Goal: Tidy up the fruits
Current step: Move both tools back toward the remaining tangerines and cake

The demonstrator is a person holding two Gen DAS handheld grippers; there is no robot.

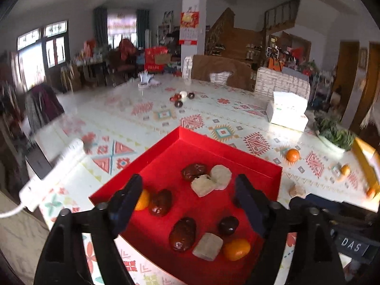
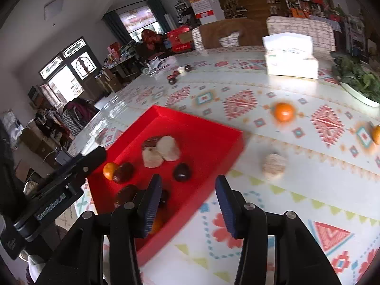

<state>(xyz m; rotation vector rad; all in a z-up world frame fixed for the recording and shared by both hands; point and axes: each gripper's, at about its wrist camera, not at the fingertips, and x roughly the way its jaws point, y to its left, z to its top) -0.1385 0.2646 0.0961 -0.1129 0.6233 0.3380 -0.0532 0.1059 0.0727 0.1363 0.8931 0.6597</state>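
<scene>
A red tray (image 1: 237, 152) (image 2: 213, 128) lies on the patterned table and holds dark red dates (image 1: 182, 234), pale chunks (image 1: 211, 180), small oranges (image 1: 236, 249) and a dark round fruit (image 2: 181, 172). My left gripper (image 1: 190, 182) hangs open over the tray's middle with nothing pinched. Over the tray's near right corner, my right gripper (image 2: 188, 181) is open too and holds nothing. Outside the tray to the right lie an orange (image 1: 292, 154) (image 2: 283, 112), a pale knobbly piece (image 1: 297, 191) (image 2: 274, 163) and a second orange (image 2: 376, 134).
A white tissue box (image 1: 287, 111) (image 2: 291, 57) and a dish of greens (image 1: 334, 135) (image 2: 358, 80) stand at the far right. A few dates (image 1: 181, 97) lie far back. A white power strip (image 1: 54, 175) is at the left edge, a yellow box (image 1: 367, 163) at the right.
</scene>
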